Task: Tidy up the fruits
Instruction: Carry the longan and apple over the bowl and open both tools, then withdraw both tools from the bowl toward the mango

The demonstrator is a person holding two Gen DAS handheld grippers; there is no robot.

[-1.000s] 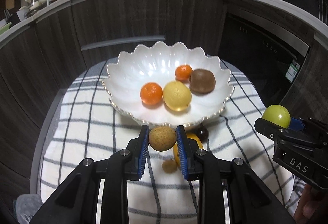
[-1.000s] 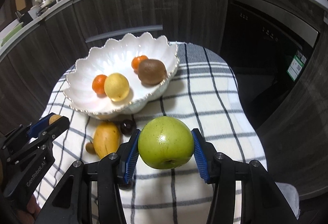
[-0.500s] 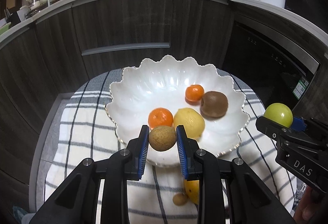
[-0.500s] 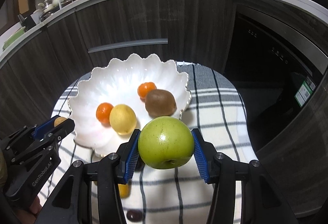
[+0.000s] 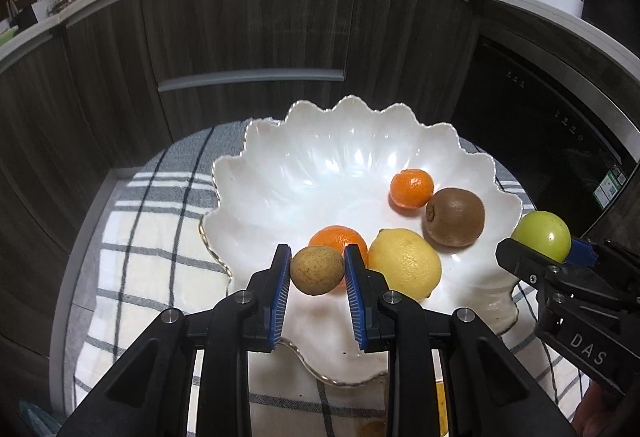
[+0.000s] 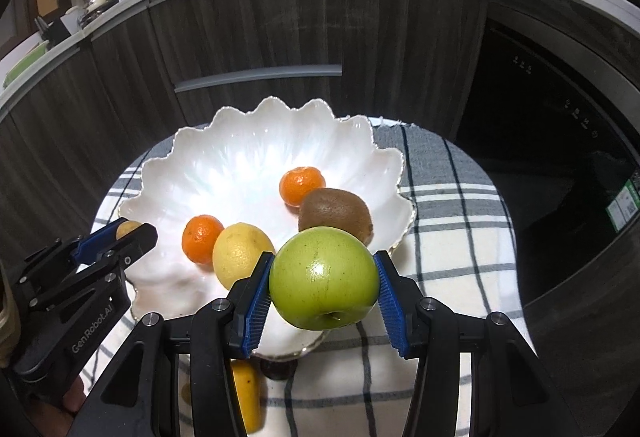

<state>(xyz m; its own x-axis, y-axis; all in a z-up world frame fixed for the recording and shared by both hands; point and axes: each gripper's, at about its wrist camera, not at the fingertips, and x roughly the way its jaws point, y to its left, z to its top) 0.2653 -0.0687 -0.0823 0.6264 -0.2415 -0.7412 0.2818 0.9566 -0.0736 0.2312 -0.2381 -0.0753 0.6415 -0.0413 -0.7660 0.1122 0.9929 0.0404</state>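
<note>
The left gripper (image 5: 317, 271) is clamped on a small round tan-brown fruit (image 5: 317, 270), its blue pads pressing either side, and it hangs over the near rim of the scalloped white ceramic bowl (image 5: 304, 177), with the bowl floor straight ahead and below. Just past its fingertips lie a small orange mandarin (image 5: 340, 237) and, to the right of that, a yellow lemon (image 5: 404, 263); farther off to the right sit a fuzzy brown kiwi (image 5: 455, 216) and a second mandarin (image 5: 412, 188). The open white floor lies ahead and to the left, so I'd judge that the better drop spot. The right gripper (image 6: 323, 283) is closed on a large green apple (image 6: 323, 279), held over the bowl's right near edge, the kiwi directly beyond it; the left one looks the deeper into the bowl, so nearer to letting go. Beneath the right gripper, on the grey-and-white checked cloth (image 6: 452, 237), a yellow elongated fruit (image 6: 246, 393) lies outside the bowl, its length running toward the bowl. A second ago both grippers were back over the cloth, short of the rim; each has since carried its fruit forward above the bowl, grips unchanged.
</note>
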